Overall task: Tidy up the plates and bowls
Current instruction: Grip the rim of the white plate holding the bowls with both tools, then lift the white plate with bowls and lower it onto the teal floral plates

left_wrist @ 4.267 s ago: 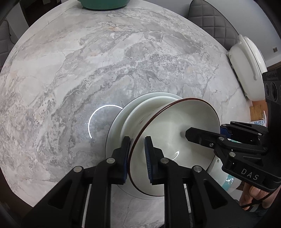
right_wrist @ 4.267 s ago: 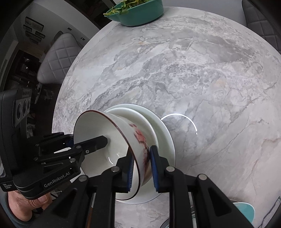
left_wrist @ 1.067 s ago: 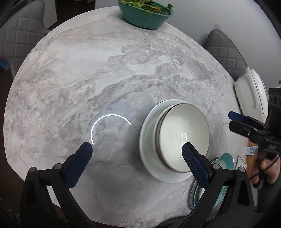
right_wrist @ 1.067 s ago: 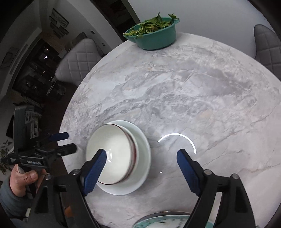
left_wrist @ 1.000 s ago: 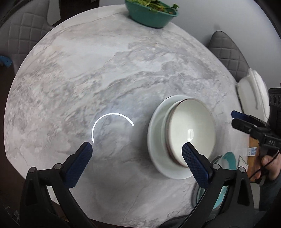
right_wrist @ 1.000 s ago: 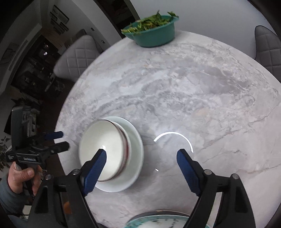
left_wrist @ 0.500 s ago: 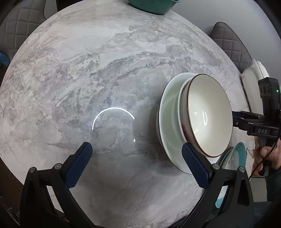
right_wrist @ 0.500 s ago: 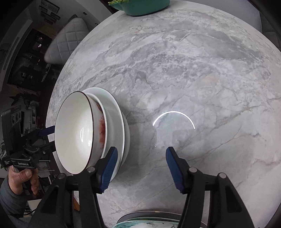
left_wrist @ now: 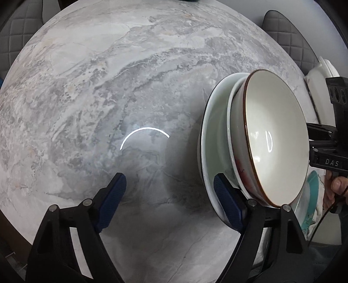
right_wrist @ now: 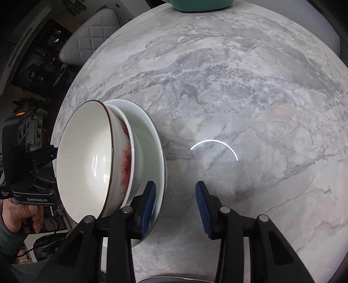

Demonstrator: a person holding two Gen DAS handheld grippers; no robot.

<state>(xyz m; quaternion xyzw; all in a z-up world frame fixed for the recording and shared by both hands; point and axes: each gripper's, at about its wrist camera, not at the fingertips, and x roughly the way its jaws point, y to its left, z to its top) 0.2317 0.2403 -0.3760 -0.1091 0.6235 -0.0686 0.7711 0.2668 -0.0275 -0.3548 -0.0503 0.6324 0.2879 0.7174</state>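
A white bowl with a brown rim and red pattern [left_wrist: 276,141] [right_wrist: 87,161] sits stacked in another white bowl on a white plate [left_wrist: 214,135] [right_wrist: 152,143] on the marble table [left_wrist: 108,87]. My left gripper [left_wrist: 169,196] is open, low over the table, its right fingertip [left_wrist: 226,196] beside the plate's rim. My right gripper [right_wrist: 175,202] is open too, its left fingertip [right_wrist: 148,202] beside the plate's rim on the opposite side. Neither holds anything.
A teal plate [left_wrist: 308,204] lies near the table edge behind the stack. A green bowl [right_wrist: 202,5] stands at the far edge. Grey quilted chairs [left_wrist: 287,37] and a white chair [right_wrist: 87,41] surround the table.
Both grippers have let go of the patterned bowl, drawn back and opened wide. They have since come down close on either side of the stack, with the jaws narrowing.
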